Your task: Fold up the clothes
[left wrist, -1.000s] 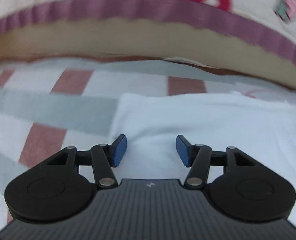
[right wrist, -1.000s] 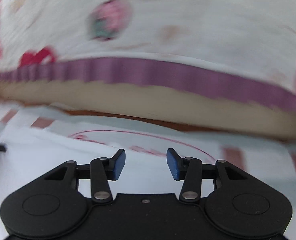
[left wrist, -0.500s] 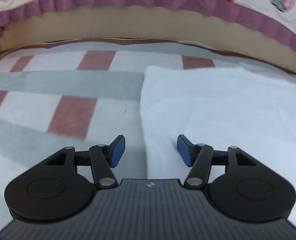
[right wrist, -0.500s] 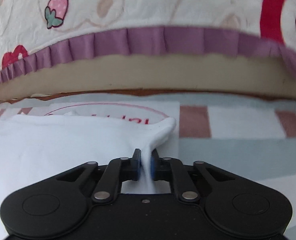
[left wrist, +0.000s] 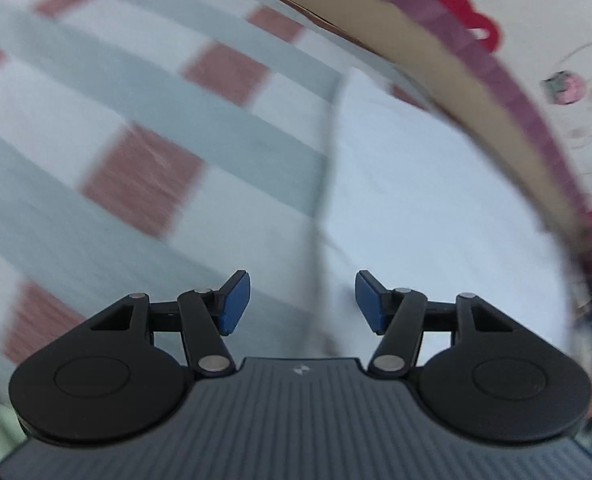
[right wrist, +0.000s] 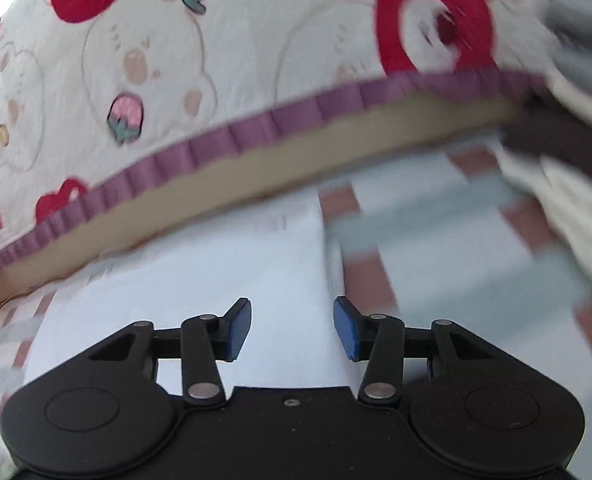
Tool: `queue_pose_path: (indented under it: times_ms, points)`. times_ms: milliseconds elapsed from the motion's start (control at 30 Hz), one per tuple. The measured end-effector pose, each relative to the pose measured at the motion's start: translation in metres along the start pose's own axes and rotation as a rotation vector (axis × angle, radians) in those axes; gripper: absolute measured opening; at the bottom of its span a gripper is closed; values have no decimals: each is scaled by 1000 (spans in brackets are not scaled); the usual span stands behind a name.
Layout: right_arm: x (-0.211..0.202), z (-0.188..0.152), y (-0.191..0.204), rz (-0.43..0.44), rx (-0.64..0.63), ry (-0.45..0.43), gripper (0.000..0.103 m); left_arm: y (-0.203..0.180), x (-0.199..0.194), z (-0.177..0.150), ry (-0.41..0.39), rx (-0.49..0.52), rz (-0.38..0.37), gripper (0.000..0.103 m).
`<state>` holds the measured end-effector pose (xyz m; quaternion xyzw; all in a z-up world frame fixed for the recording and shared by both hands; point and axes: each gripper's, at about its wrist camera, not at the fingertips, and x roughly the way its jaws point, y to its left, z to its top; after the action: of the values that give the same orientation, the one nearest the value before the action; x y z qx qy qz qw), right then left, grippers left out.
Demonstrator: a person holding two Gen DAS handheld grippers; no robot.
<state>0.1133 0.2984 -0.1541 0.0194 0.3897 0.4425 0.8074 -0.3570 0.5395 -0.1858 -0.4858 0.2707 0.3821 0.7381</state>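
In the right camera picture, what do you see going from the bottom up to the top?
right hand-held gripper, jaws opening with nothing between them → white garment → tan band → purple ruffle → strawberry-print quilt

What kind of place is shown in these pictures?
Probably a bedroom at home: a white garment lies on a checked sheet, and beside it a quilted cover with strawberries and a purple frill tops a foam mattress edge.

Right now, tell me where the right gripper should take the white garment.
Grip the white garment at its right side edge, coming in from the checked cloth. That edge lies straight and exposed just ahead of the right gripper, whose jaws are opening with nothing pinched between them.
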Motion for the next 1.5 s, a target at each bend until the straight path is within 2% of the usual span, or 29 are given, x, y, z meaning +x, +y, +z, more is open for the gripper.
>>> queue_pose_path:
  times_ms: [100,200,267,300,400,467,533,600,667,700,733,767,800,867,900,933,1033,1067,1100,1200,1300,1367,1467,1500]
  points:
    - [-15,-33,-20,-46,64,77,52,-2,10,-12,-21,-43,-172,67]
    - [-29,-59,-37,-71,191,119,53,-12,20,-19,18,6,-91,67]
    - [-37,-76,-50,-28,327,141,53,-16,23,-24,46,47,-59,69]
    - [-40,-82,-56,14,385,157,53,-14,24,-26,64,37,-65,70]
    - [-42,-96,-55,104,442,200,53,-7,24,-35,100,-26,-120,71]
    - [-38,-103,-48,114,429,205,53,-4,21,-38,107,-14,-125,66]
    - [-33,-106,-41,136,421,174,53,-4,18,-44,79,4,-90,14]
    - [-22,-103,-33,164,367,137,57,-2,17,-50,31,-17,-40,14]
    - [-11,-96,-20,156,247,80,57,-2,13,-52,10,-20,-16,14]
    - [-8,-95,-17,138,239,56,56,-3,10,-52,-1,-14,-4,14]
    - [-8,-93,-14,109,249,36,39,-5,5,-53,-12,5,9,14]
    - [-8,-92,-12,82,258,15,8,-7,0,-53,-24,24,21,13]
    - [-14,-92,-10,85,248,-20,9,-8,-5,-54,-33,39,35,10]
    - [-33,-89,1,76,160,-117,7,-7,-12,-57,-42,51,66,9]
    - [-40,-87,6,64,115,-138,7,-4,-15,-57,-43,45,77,9]
    - [-46,-85,10,51,73,-155,7,-1,-17,-56,-43,41,100,0]
    - [-35,-80,6,-23,50,-109,6,-1,-19,-53,-58,115,241,0]
    - [-31,-82,4,-34,55,-86,7,-1,-20,-52,-65,130,274,0]
    - [-30,-84,2,-31,65,-67,7,0,-23,-51,-75,123,274,0]
    - [-31,-90,-5,-27,92,-59,17,-9,-35,-50,-129,146,225,3]
    - [-28,-92,-19,-4,187,-32,24,-37,-41,-59,-214,219,223,12]
    - [-25,-96,-28,12,268,-16,37,-65,-40,-69,-256,267,186,15]
    - [-20,-101,-38,39,362,-9,45,-110,-35,-84,-279,370,104,34]
    - [-19,-102,-39,51,377,-18,46,-123,-28,-87,-267,414,72,44]
